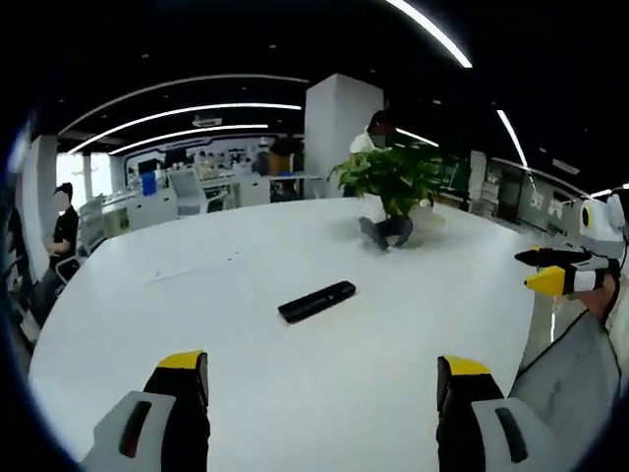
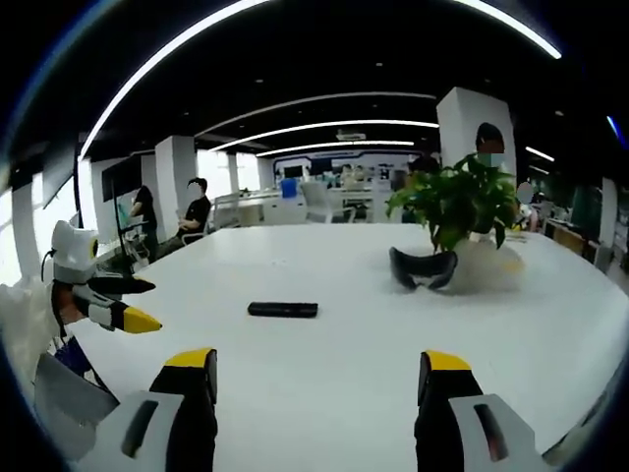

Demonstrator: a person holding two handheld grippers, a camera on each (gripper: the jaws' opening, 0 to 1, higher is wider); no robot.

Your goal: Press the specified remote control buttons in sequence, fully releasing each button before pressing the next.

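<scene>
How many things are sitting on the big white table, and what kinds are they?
Black remote control: 1
Potted green plant: 1
Dark headset-like thing by the plant: 1
Total: 3, all on the white table.

I can't read any text, label or number here, not even on the remote control [image 1: 316, 301] buttons.

Black remote control [image 1: 316, 301], white table [image 1: 246, 383]
</scene>
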